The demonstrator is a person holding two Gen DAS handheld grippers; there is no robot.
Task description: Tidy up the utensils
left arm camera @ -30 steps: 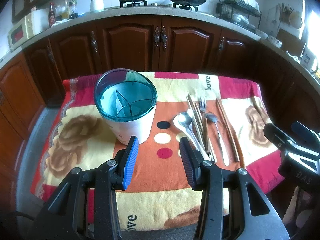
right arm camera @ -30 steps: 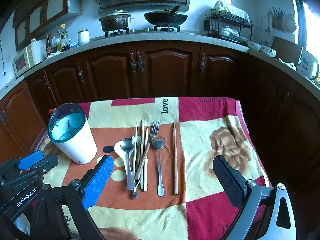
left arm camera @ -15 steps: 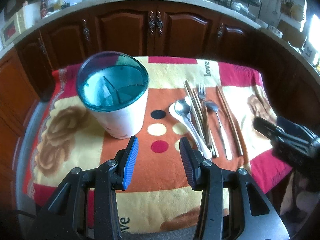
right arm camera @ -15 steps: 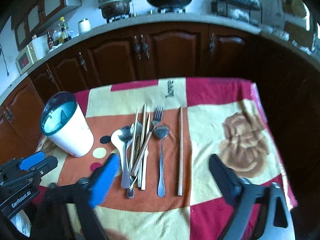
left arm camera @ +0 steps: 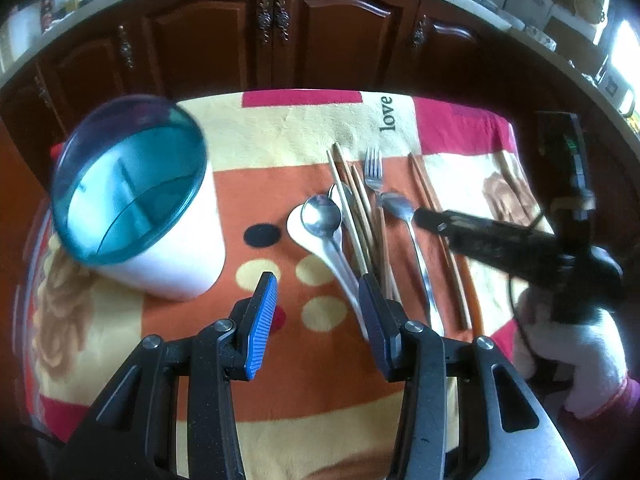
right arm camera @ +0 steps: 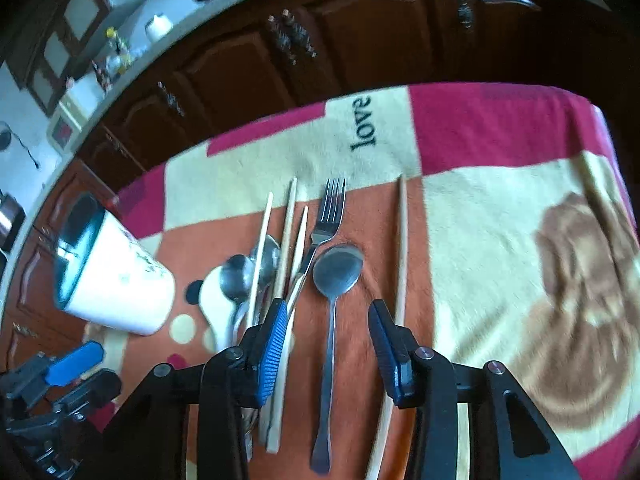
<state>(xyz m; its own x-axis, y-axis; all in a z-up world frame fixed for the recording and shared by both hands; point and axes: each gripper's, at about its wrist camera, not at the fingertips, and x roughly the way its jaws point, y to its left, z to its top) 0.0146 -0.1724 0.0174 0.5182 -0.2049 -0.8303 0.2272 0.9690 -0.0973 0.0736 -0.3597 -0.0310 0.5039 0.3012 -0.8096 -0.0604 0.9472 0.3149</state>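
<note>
In the left wrist view, the left gripper (left arm camera: 316,292) hung open and empty above the orange part of the blanket (left arm camera: 280,132). The white holder (left arm camera: 160,240) with its teal rim stood upright to the gripper's left, still with nothing in it that could be made out. The utensils lay in a row ahead and to the right: a white spoon (left arm camera: 320,248) with a steel spoon (left arm camera: 320,212) on top of it, a bundle of chopsticks (left arm camera: 352,200), a fork (left arm camera: 374,168) and, further right, a second steel spoon (left arm camera: 408,232). One finger of the right gripper (left arm camera: 472,228) reached in just over that second spoon's neck.

In the right wrist view, the right gripper (right arm camera: 328,320) was open, holding nothing, its jaws set either side of the lone spoon (right arm camera: 334,292). The spoon's long axis ran straight away from the camera, bowl far and handle near (so the jaws straddled the shaft across its width, as a pinch needs). The single chopstick (right arm camera: 402,240) lay just outside the right jaw, and the fork (right arm camera: 328,220) with the chopstick pile (right arm camera: 286,240) crowded the blue pad (right arm camera: 274,344). The holder (right arm camera: 116,280) stood well to the left, nearer the left gripper (right arm camera: 72,364). By my reading the right hand was the nearer one to this spoon and would take it.
</note>
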